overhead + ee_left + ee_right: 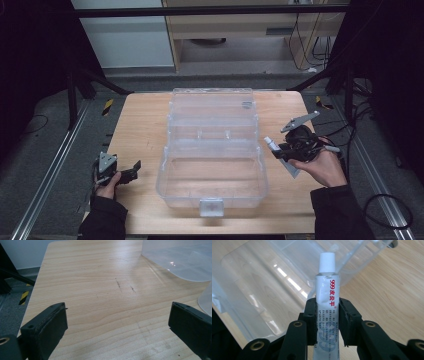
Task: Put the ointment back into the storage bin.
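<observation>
Probably light and soft: white ointment tube (327,302) pinched mid-body by right gripper (327,320), beside clear box (212,195). Best held gently, clear of cap. Left gripper (117,322) spread, empty.

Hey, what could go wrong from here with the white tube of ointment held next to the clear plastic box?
The right gripper pinches the soft white ointment tube with the ribbed cap at mid-body, so it may squeeze or slip.

The cap end points at the wall of the open clear plastic box and could hit the rim instead of clearing it.

The open left gripper rests apart from the box on the wooden table, so a knock may shift the box.
</observation>
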The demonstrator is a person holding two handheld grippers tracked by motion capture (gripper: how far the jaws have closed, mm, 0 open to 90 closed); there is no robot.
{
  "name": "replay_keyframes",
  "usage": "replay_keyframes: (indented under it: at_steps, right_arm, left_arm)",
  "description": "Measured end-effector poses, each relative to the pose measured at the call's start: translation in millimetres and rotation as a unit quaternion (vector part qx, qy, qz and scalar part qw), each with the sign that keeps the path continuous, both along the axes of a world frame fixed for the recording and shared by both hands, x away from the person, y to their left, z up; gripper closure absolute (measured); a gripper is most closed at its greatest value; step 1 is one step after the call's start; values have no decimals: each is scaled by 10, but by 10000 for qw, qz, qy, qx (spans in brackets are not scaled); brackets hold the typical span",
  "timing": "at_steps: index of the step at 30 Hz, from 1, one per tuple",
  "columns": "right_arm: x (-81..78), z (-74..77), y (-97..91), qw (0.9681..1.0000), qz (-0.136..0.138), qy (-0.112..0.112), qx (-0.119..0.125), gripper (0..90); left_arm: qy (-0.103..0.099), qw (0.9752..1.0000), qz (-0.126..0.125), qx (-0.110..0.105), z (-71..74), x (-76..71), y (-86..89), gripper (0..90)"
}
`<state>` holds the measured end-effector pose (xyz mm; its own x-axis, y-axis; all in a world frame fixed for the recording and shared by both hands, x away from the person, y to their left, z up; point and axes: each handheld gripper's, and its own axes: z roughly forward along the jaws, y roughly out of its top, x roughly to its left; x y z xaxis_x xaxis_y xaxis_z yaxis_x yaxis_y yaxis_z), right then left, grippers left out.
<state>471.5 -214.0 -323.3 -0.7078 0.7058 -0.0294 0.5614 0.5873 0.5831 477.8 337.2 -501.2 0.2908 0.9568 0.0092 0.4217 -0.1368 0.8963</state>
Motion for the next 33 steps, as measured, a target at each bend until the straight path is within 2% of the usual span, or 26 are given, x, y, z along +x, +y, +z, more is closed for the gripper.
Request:
replay_keyframes:
  at_steps: [4,10,17,23,27,28,29,32,33]
  right_arm:
    - [8,48,97,9995,320,11,-57,697]
    - [10,110,274,9967,799,-9,-158,697]
    - [20,143,530,9910,1297,8,-344,697]
    - [37,120,723,9862,1574,88,-513,696]
    - [42,75,850,9814,1819,165,-589,696]
    - [42,75,850,9814,1819,165,-589,696]
    - [41,43,912,9791,1916,202,-646,696]
    - [40,-2,981,9763,2026,233,-722,696]
    - [38,-39,1020,9744,2091,256,-782,696]
  left_arm:
    - [-1,10000,-2,0,0,0,1,16]
    - [-1,10000,-4,-11,0,1,3,16]
    - [1,10000,-3,-14,0,1,4,16]
    - [0,10000,1,-24,0,1,5,16]
    - [-1,10000,3,-35,-1,1,5,16]
    - [-1,10000,3,-35,-1,1,5,16]
    - [0,10000,3,-37,-1,1,6,16]
    - [1,10000,2,-39,-1,1,6,16]
    - [1,10000,2,-40,-1,1,6,16]
